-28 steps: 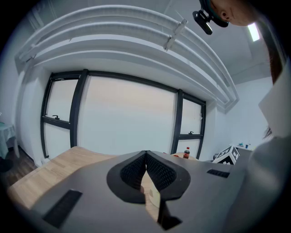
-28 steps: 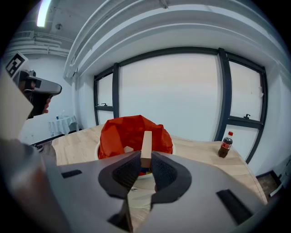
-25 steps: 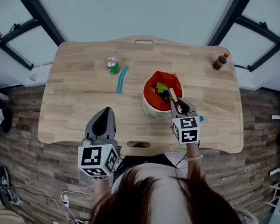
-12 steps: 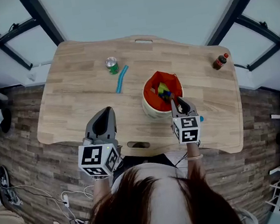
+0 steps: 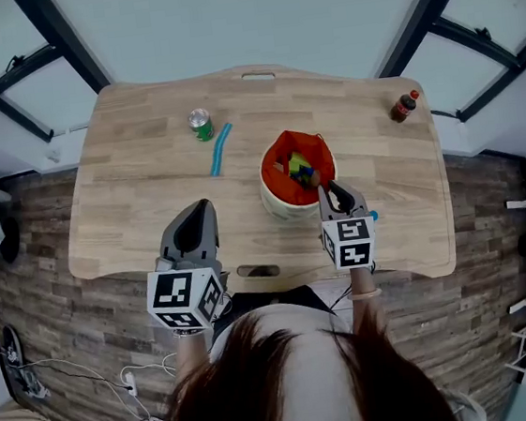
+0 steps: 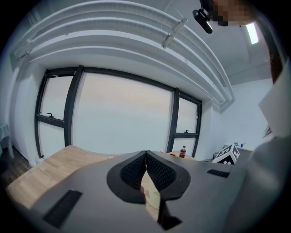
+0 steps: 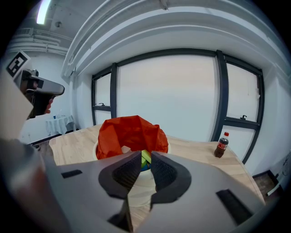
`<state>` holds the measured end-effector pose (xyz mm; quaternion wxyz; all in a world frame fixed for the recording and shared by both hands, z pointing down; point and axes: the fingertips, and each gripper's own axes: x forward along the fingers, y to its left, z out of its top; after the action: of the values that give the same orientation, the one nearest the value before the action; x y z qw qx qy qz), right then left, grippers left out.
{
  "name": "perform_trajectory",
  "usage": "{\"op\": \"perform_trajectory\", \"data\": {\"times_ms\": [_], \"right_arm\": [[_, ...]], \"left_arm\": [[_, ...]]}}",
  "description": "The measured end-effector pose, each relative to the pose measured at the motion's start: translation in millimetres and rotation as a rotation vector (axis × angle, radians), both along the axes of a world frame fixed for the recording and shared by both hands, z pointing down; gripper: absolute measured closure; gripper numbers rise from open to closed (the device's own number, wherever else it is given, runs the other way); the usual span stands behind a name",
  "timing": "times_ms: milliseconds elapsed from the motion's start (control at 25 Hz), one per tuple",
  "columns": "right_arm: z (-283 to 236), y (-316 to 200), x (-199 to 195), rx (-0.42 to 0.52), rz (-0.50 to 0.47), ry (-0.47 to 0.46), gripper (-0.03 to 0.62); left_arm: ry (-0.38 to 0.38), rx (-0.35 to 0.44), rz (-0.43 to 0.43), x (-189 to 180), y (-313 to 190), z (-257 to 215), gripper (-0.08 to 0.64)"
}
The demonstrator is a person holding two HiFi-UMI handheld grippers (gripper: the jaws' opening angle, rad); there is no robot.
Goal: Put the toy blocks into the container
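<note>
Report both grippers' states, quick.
Left gripper: shut, nothing between the jaws.
Right gripper: open, empty.

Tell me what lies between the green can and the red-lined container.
A blue stick, nearer the can than the container; otherwise bare tabletop. The head view shows it.

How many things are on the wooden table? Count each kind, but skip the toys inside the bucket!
Green drink can: 1
Dark bottle with a red cap: 1
White bucket with a red liner: 1
Long blue stick: 1
Small blue piece, partly hidden: 1
Total: 5
</note>
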<state>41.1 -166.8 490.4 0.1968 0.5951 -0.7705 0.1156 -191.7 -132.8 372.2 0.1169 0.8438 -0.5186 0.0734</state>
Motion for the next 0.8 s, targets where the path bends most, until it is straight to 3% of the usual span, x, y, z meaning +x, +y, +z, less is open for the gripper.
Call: {"op": "perform_trajectory", "data": {"times_ms": [800], "right_arm": [[-4.7,24.1,29.1,0.016,0.095,0.009,0.534]], "left_arm": [[0.000,0.011,0.096,25.7,1.7,-2.4,0.551]]}}
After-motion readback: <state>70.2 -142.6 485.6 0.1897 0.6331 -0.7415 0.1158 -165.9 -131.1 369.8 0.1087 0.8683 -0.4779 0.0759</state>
